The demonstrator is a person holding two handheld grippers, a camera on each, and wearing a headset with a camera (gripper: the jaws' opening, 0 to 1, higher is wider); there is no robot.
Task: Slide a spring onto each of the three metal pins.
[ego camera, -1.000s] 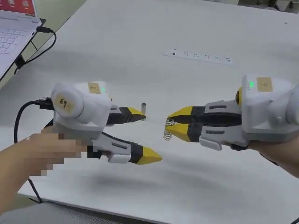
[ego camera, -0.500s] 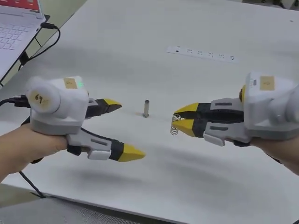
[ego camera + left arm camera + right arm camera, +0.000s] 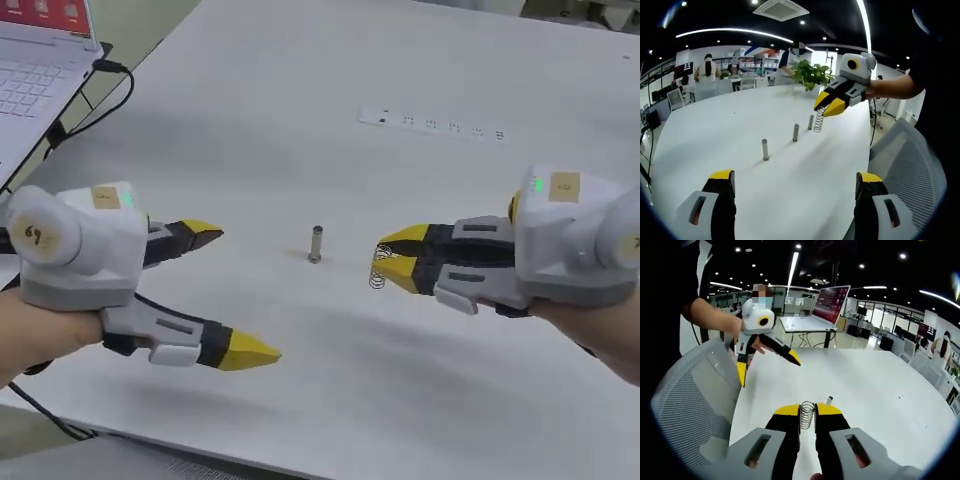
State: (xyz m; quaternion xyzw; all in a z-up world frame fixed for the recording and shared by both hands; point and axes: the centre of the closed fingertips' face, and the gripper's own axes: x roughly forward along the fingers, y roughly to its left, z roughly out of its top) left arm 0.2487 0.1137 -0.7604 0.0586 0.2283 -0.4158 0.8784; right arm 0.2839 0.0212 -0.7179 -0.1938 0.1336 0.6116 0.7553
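Hard to make out in left gripper view: ribbed outline on the two farther metal pins (image 3: 795,132), perhaps coils, too small to confirm. Three counted there, upright in a row on matt white table (image 3: 715,125). Nearest pin (image 3: 765,149) a smooth bare cylinder.

At right hand-held gripper (image 3: 385,262): yellow tips pressed together, pinching one thin wire spring (image 3: 378,270) by its upper coils. Lower end hanging just beside the farthest pin; touching table or not, unclear.

At left hand-held gripper (image 3: 240,293): jaws spread wide, nothing between, well apart from pins.

Cut off at head view's edge: laptop (image 3: 30,60), with black cable (image 3: 110,95). One white power strip (image 3: 430,125) farther back.
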